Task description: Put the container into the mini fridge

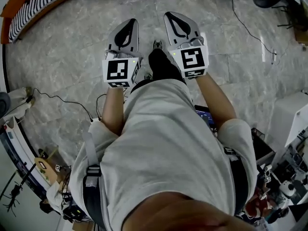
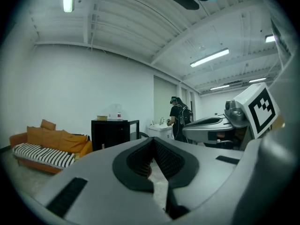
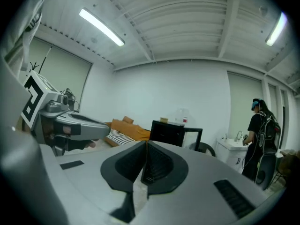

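In the head view both grippers are held side by side over a grey marble floor. My left gripper and my right gripper are both shut with nothing between the pads. Seen along their own jaws, the left gripper and the right gripper have pads meeting at the tip. Far ahead against the white wall stands a black cabinet-like box, possibly the mini fridge. A clear container sits on top of it. Both grippers are well away from it.
An orange sofa with a striped cushion stands left of the black box. To its right a person stands at a white sink. Cables cross the floor; white equipment crowds the right.
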The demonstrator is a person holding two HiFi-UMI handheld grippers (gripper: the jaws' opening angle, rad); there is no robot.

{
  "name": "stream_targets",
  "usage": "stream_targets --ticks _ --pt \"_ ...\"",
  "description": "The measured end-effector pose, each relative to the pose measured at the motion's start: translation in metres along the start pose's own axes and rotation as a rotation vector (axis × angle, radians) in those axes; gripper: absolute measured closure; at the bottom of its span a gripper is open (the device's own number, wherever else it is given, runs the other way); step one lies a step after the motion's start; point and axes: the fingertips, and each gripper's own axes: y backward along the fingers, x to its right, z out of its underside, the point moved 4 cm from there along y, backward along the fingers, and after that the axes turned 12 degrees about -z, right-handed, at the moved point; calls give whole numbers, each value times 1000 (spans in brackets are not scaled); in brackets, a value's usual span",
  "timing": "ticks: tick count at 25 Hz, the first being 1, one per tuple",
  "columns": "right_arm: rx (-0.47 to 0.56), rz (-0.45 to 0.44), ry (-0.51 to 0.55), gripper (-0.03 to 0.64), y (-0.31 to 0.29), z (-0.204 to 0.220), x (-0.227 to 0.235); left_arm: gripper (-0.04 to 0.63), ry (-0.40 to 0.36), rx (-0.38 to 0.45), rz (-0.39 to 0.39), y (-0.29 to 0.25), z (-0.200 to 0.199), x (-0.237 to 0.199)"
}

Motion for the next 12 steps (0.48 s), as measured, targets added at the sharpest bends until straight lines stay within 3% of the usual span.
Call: stream_targets --ticks 5,8,12 --pt "-4 -67 -9 578 -48 7 17 583 -61 -42 -27 -35 13 -17" --pt "-27 -114 4 578 -97 5 33 583 -105 -73 -5 -73 13 -41" --pt "-43 -141 7 578 -149 -5 68 583 -110 -104 10 -132 10 -69"
